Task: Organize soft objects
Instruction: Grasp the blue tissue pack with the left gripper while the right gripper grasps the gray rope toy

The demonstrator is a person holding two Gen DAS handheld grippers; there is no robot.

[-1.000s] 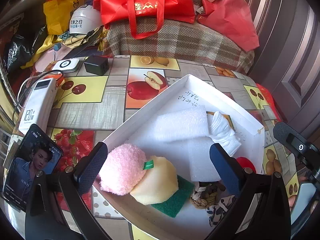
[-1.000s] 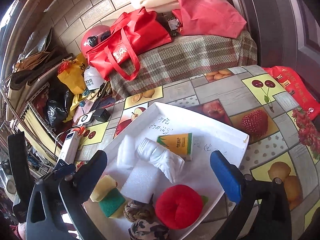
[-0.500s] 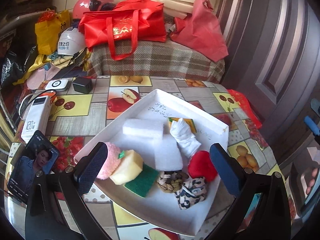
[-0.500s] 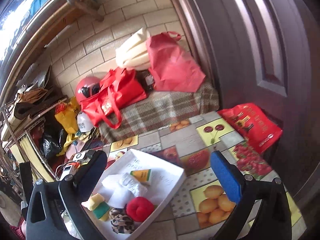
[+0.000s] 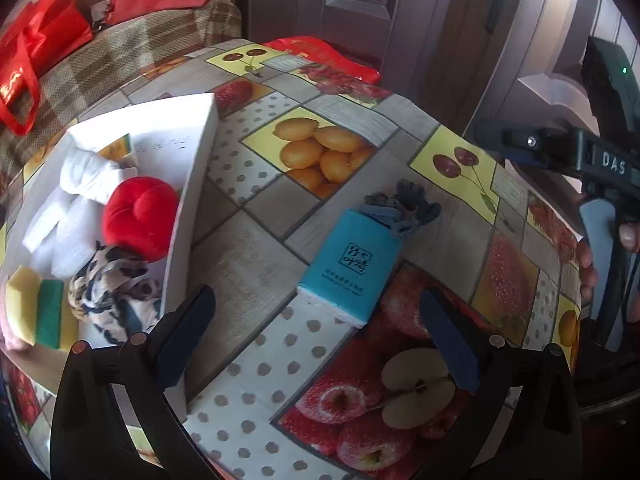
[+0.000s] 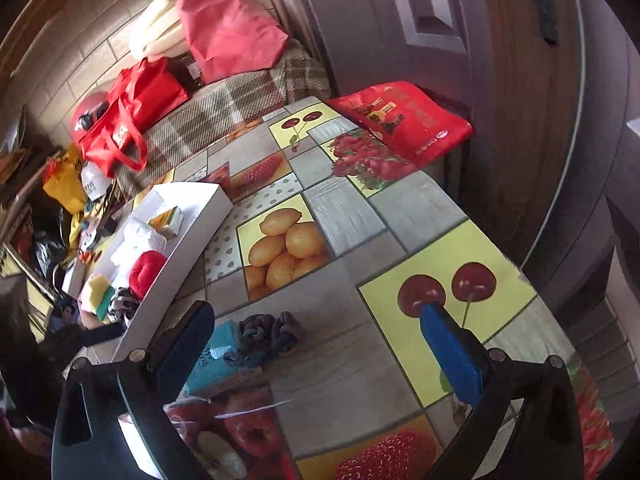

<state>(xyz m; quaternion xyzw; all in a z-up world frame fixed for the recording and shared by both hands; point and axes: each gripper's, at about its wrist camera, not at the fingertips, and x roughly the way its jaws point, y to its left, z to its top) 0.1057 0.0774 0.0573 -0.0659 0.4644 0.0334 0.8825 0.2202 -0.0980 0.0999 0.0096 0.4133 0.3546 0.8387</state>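
Observation:
A blue tissue pack [image 5: 354,266] lies on the fruit-print tablecloth, with a grey-blue knitted scrunchie [image 5: 404,204] touching its far end. My left gripper [image 5: 318,338] hovers open just short of the pack, holding nothing. To the left stands the white tray [image 5: 192,200] with a red plush [image 5: 138,216], a leopard-print cloth [image 5: 110,284], a yellow-green sponge [image 5: 38,306] and white foam pieces. In the right wrist view my right gripper [image 6: 320,350] is open and empty above the scrunchie [image 6: 262,336] and the pack [image 6: 212,356], with the tray [image 6: 188,236] at the left.
The table edge [image 6: 516,264] falls off to the right toward a dark door. A red gift bag [image 6: 404,120] hangs at the far corner. Red bags and a plaid-covered bench [image 6: 224,104] stand behind the table. The other handheld gripper body [image 5: 600,168] shows at the right of the left wrist view.
Both grippers have swung right, away from above the tray. The blue tissue pack and the scrunchie have come into view in front of them. Both stay open and empty.

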